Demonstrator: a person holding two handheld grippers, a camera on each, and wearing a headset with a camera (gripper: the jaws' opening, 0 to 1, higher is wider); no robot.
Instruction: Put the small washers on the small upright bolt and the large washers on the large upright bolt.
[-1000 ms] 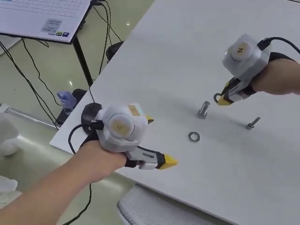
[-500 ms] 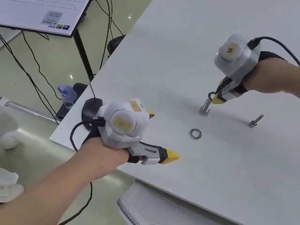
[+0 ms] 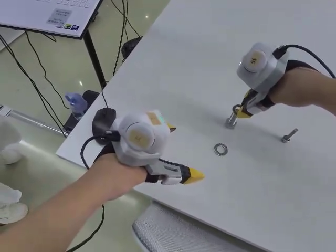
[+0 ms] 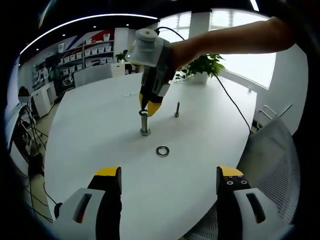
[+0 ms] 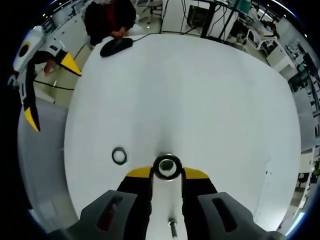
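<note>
Now that the right tool, clamped on a washer, is brought over the large bolt | release is judged next | left tool is held apart.

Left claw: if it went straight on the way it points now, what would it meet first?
Probably the loose washer lying flat ahead; the large bolt stands beyond it. Height above the washer is unclear.

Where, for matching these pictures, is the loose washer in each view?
Head view: loose washer right of centre, below the big bolt.
Left gripper view: loose washer at centre, nearer than the bolt.
Right gripper view: loose washer lower left, beside the jaws.
Shared landmark: the held washer in the right gripper.
</note>
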